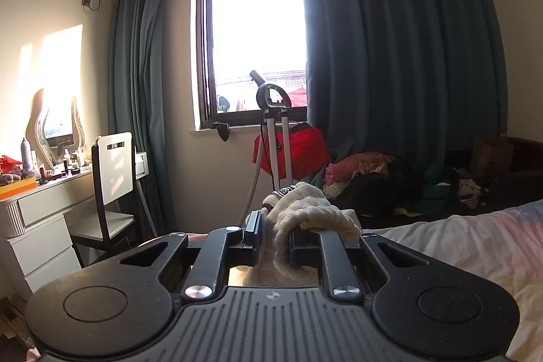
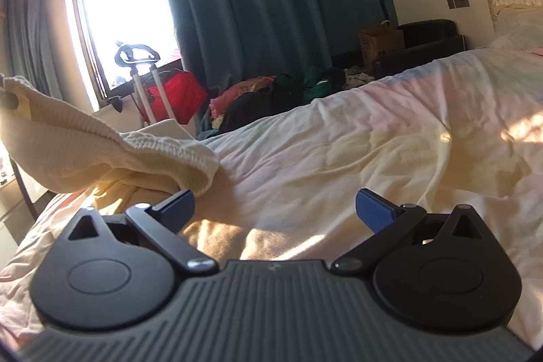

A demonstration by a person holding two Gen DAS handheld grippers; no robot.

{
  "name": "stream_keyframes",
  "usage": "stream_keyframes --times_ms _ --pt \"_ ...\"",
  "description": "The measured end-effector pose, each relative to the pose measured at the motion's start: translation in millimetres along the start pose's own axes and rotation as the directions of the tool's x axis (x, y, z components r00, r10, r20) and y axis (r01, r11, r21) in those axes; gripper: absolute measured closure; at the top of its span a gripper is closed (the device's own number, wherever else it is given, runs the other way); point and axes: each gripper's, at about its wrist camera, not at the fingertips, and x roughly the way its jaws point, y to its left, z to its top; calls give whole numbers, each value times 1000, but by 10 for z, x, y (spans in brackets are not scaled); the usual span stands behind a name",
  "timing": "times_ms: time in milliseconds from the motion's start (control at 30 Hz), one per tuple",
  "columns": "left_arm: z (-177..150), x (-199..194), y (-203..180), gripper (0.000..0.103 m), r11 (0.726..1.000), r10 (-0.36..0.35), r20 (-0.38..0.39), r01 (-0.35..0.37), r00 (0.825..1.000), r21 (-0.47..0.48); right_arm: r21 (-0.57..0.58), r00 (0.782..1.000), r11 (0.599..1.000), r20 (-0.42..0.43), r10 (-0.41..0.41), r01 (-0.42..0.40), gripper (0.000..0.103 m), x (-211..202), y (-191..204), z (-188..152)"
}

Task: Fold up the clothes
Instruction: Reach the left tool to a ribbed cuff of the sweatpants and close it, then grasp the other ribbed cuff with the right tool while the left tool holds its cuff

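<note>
My left gripper has its jaws clamped on a bunch of the cream knit garment, which bulges up between and over the fingers, raised above the bed near its edge on the window side. From the right wrist view I see the same cream knit garment stretched up toward the left edge of the picture, where it is held high, while its ribbed hem droops down onto the bed just ahead of my right gripper. That gripper's jaws stand wide apart with nothing between them; the left blue pad sits just beside the hem, and I cannot tell whether it touches. The bedding under it is pale, rumpled and sunlit. Beyond the bed's far edge lie a heap of clothes and a red bag by the window.
</note>
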Motion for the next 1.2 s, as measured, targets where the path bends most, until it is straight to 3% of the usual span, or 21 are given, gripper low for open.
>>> stream_keyframes --times_ms 200,400,633,767,933,967,1033,1200 --pt "-325 -803 435 88 999 -40 -23 40 999 0 -53 990 990 -68 124 -128 0 -329 152 23" --pt "-764 -1130 974 88 1000 -15 -47 15 999 -3 -146 970 969 -171 175 -200 0 -606 433 -81" --pt "-1006 -967 1614 88 987 -17 -103 0 994 -163 -261 928 922 -312 202 -288 5 -496 850 -457" --pt "-1114 -763 1872 88 955 -25 -134 -16 991 -298 -292 914 909 -363 183 -298 29 -282 1012 -637" --pt "-1235 -614 2159 88 909 -33 -184 -47 982 -415 -283 927 922 -339 162 -265 30 33 1042 -737" --pt "-1251 -596 2187 88 903 -34 -185 -49 982 -427 -284 928 923 -337 157 -260 35 90 1039 -747" --pt "-1281 -553 2189 88 904 -20 -183 -60 983 -423 -280 933 928 -328 149 -247 49 171 1027 -755" --pt "-1320 -454 2146 87 904 -15 -186 -66 982 -423 -249 940 938 -302 160 -240 55 255 1031 -738"
